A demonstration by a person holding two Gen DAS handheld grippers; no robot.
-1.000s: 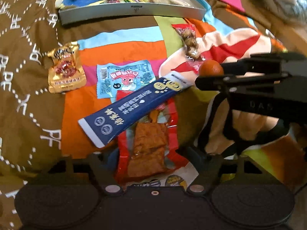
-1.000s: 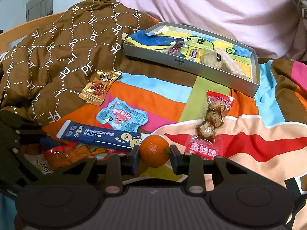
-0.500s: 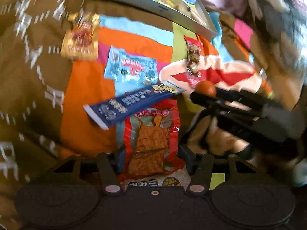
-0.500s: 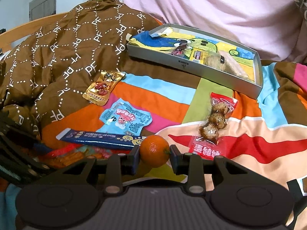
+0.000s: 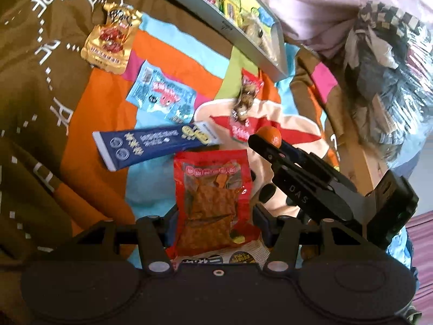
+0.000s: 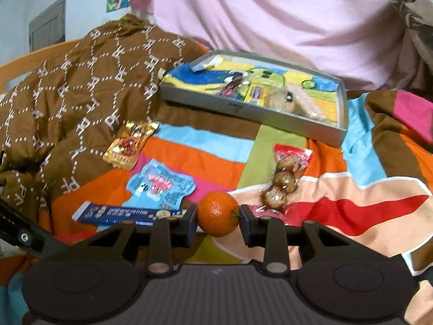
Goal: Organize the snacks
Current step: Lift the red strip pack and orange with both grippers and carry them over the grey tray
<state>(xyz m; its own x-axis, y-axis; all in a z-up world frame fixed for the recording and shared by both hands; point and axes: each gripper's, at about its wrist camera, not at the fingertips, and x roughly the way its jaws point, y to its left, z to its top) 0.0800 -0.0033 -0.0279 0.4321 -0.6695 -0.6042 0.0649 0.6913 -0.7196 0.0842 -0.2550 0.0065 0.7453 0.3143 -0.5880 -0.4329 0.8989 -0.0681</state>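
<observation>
Gripping a red packet (image 5: pixel 213 203) of brown snack squares, the left gripper (image 5: pixel 215 216) has its jaws pressed on the packet's two side edges after closing in over the last second; the packet lifts clear of the striped bedspread (image 5: pixel 102 113) and stands upright between the fingers. Just to its right, the right gripper (image 6: pixel 217 220) is clamped tight on a small orange (image 6: pixel 217 213), one pad on each side of the fruit.

Beyond the grippers a long navy stick pack (image 5: pixel 154 142) lies on the bedspread, and behind that a light-blue sachet (image 5: pixel 162 98). A red-and-clear pack of brown balls (image 6: pixel 284 178) lies to the right of these, near the orange. Farther left, a gold sachet (image 5: pixel 111 40) rests at the edge of a brown patterned quilt (image 6: pixel 81 94).

Farthest off sits a shallow grey tray (image 6: pixel 243 109) with a cartoon-printed floor, holding a few small snacks. Pink fabric (image 6: pixel 257 13) rises behind it.
</observation>
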